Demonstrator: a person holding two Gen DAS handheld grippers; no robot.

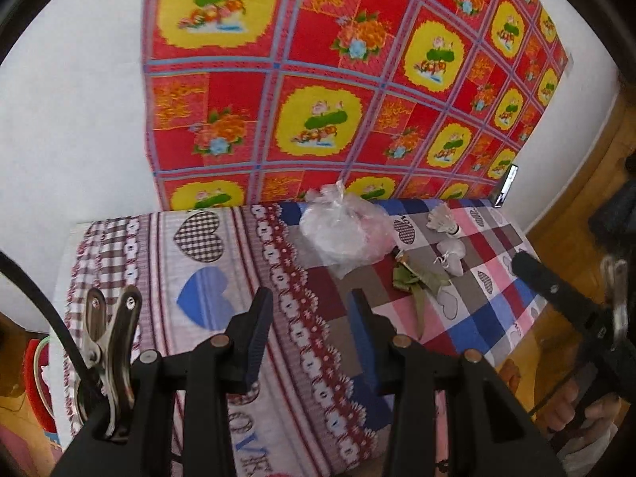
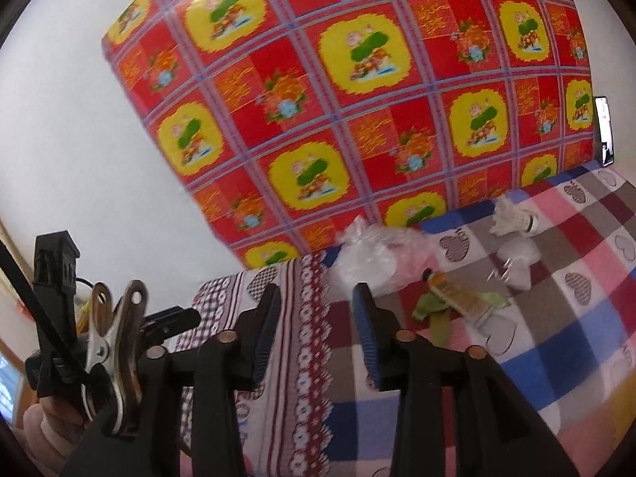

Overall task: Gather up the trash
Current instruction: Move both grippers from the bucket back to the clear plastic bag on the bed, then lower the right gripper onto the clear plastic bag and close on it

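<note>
Both tools stand with jaws apart and nothing between them: the left gripper [image 1: 312,310] at lower centre of its view, the right gripper [image 2: 316,306] likewise.

The trash lies on the patterned tablecloth [image 1: 222,262] at centre right of the left view. A clear plastic bag [image 1: 342,230] sits against the red floral wall cloth [image 1: 318,79]; it looks light, soft and slippery, best pinched at its gathered top. Just beside it lie a green wrapper [image 1: 413,278] and crumpled white paper [image 1: 451,256], both apparently light and crushable, graspable across the middle. A shuttlecock [image 2: 512,220] appears fragile at its feathers.
</note>
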